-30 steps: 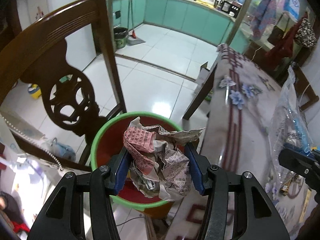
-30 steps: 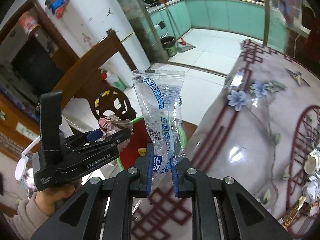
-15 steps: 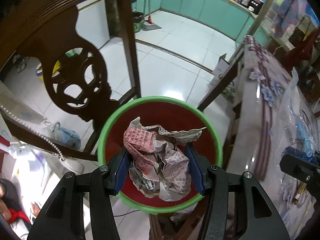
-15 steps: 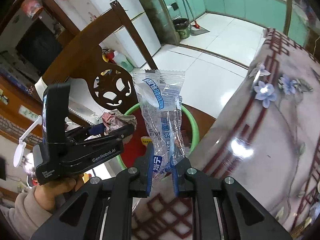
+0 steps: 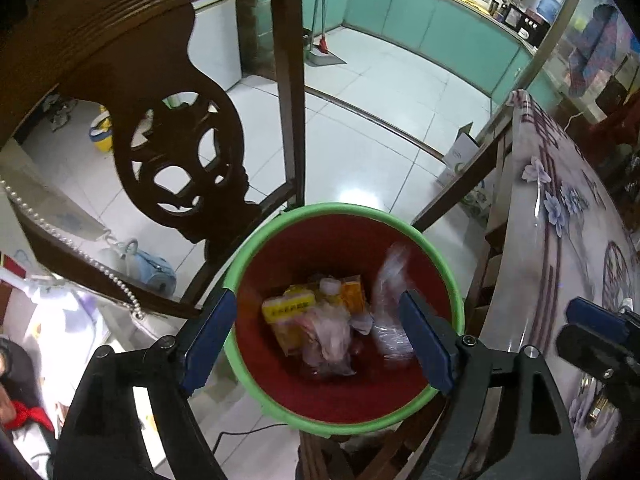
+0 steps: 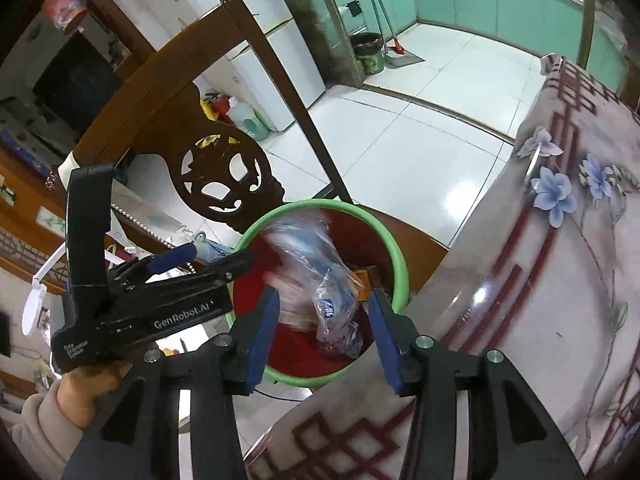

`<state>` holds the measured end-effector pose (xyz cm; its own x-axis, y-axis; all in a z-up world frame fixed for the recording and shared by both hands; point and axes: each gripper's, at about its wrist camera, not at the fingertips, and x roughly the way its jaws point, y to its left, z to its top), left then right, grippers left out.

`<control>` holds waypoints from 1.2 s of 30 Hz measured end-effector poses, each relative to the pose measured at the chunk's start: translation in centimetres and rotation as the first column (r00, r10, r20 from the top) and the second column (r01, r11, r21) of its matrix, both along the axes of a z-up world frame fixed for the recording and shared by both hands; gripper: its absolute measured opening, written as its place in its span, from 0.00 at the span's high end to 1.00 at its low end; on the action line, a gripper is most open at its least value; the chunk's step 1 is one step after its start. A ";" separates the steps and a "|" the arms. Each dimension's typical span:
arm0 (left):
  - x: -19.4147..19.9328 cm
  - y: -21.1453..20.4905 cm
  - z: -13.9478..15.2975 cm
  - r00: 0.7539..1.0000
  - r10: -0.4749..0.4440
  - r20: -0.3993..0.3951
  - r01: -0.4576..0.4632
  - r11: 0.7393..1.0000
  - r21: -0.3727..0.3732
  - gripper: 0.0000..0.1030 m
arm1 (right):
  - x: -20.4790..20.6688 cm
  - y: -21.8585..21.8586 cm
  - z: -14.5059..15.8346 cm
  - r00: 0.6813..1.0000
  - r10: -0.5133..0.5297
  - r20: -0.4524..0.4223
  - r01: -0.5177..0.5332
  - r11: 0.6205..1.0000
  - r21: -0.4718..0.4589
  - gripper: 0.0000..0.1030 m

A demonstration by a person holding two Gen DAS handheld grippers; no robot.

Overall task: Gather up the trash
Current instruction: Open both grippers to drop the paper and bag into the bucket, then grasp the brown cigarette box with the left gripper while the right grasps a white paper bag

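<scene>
Both grippers sit over the bin (image 5: 416, 236) — red inside, green rim, lower centre of the left view, centre of the right view. My read: they're parked above the mouth so anything let go falls straight in.

Left gripper (image 5: 320, 340): jaws spread wide, blue pads out past the bin's left and right rim lines in the frame, nothing between them. It touches nothing that I can see. In the right view it shows at left centre (image 6: 208, 260), held in the person's hand (image 6: 84, 396), fingers pointing at the bin mouth.

Right gripper (image 6: 324, 330): also wide open, pads well apart, nothing clamped. The clear bag (image 6: 320, 268) with blue print is between and just beyond the pads, blurred — looks like it is dropping free into the bin, not held. In the left view the same bag (image 5: 390, 300) is a blurred clear shape at the right inside of the bin.

Bin contents in the left view: yellow boxes (image 5: 294, 312), and a pale pinkish wad (image 5: 328, 338) that is blurred — probably crumpled paper, cannot tell for sure.

Bin stands at the edge of the table (image 6: 560, 280), at the right of both views, with the chair back (image 5: 180, 152) to its upper left. That spot makes sense: close to where the trash lies, short carry.

Judgement: this drop is effectively done. Whether more trash is left on the table can't be told here.
</scene>
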<state>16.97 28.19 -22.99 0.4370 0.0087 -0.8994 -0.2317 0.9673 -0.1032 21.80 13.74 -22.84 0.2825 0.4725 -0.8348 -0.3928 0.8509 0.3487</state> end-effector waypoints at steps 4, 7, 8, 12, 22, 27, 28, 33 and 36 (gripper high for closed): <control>-0.7 -0.3 1.2 1.000 -0.004 0.021 0.004 1.000 -0.010 0.19 | -1.5 -2.8 2.0 0.998 -0.049 0.041 0.048 0.999 0.022 0.57; -1.4 -1.9 2.4 0.998 -0.047 0.048 0.046 0.999 0.003 0.19 | -3.2 -6.5 3.5 0.990 -0.124 0.066 0.121 0.992 0.042 0.56; -1.7 -2.8 2.8 0.996 -0.072 0.057 0.072 0.997 0.007 0.19 | -4.0 -8.2 3.9 0.985 -0.156 0.072 0.154 0.987 0.040 0.56; -2.2 -6.2 3.8 0.985 -0.154 0.073 0.155 0.988 -0.003 0.19 | -7.4 -15.5 4.6 0.951 -0.290 0.110 0.295 0.955 -0.025 0.53; -5.1 -18.4 5.7 0.906 -0.408 0.111 0.414 0.910 -0.037 0.19 | -13.0 -33.6 3.0 0.867 -0.485 0.113 0.492 0.800 -0.344 0.48; -7.4 -24.6 5.6 0.856 -0.508 0.095 0.514 0.856 -0.058 0.19 | -12.9 -38.9 -0.2 0.852 -0.521 0.043 0.498 0.783 -0.372 0.47; -7.8 -25.7 5.7 0.847 -0.523 0.091 0.529 0.846 -0.063 0.19 | -12.9 -39.5 -1.0 0.853 -0.521 0.025 0.492 0.787 -0.372 0.47; -10.0 -31.5 6.2 0.784 -0.615 0.084 0.620 0.781 -0.075 0.19 | -12.6 -41.1 -4.1 0.847 -0.532 -0.011 0.496 0.797 -0.344 0.60; -10.7 -34.7 6.0 0.748 -0.659 0.080 0.663 0.746 -0.063 0.19 | -13.6 -42.7 -3.7 0.836 -0.548 -0.025 0.526 0.815 -0.244 0.63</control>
